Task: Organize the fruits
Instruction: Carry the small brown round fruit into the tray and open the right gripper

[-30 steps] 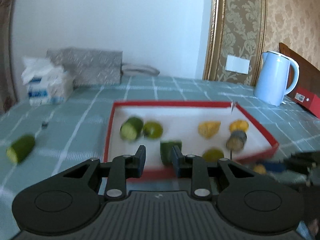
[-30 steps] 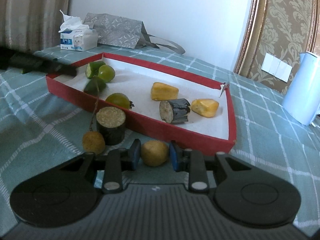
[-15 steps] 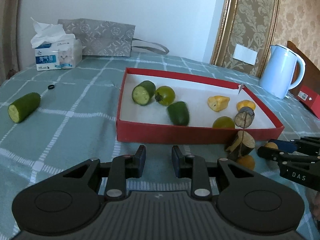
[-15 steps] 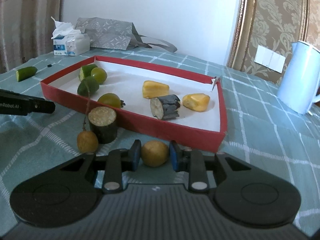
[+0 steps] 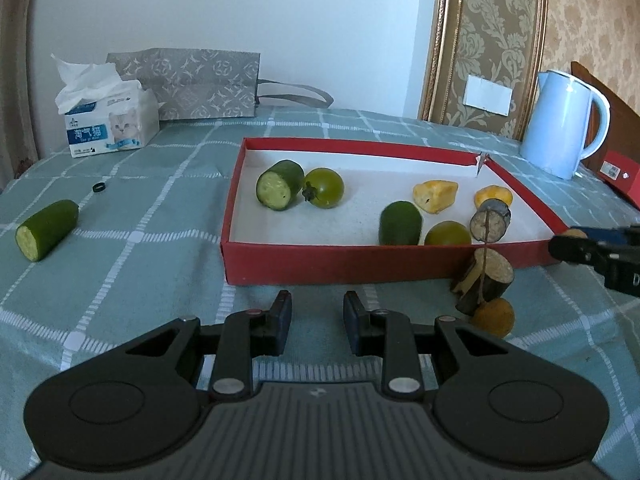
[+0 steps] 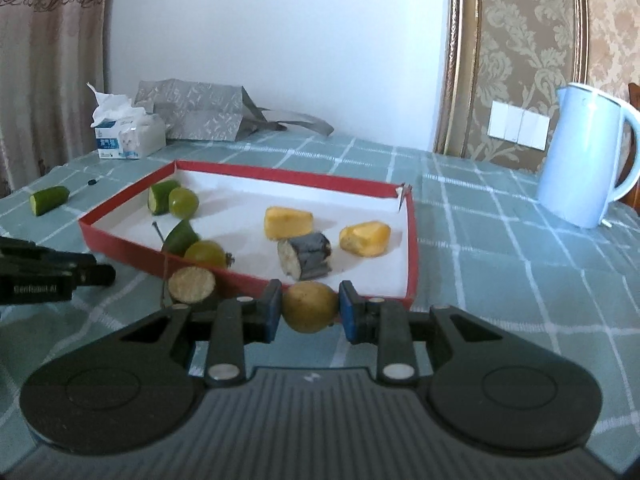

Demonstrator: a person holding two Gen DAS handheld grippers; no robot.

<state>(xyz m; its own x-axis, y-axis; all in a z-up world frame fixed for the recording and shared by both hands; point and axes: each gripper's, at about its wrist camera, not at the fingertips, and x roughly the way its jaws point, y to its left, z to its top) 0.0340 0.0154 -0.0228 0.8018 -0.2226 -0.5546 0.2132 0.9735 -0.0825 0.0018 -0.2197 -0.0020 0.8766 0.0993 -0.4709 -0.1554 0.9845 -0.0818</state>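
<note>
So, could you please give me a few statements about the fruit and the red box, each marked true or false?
1. The right hand-held gripper is shut on a small yellow-brown fruit. True.
2. The left hand-held gripper holds a cucumber piece. False: nothing is between its fingers.
3. One cucumber piece lies on the tablecloth, outside the red box. True.
4. The red box has no fruit in it. False: it holds green and yellow pieces.
5. The kettle stands inside the red box. False: it stands on the tablecloth beyond it.
</note>
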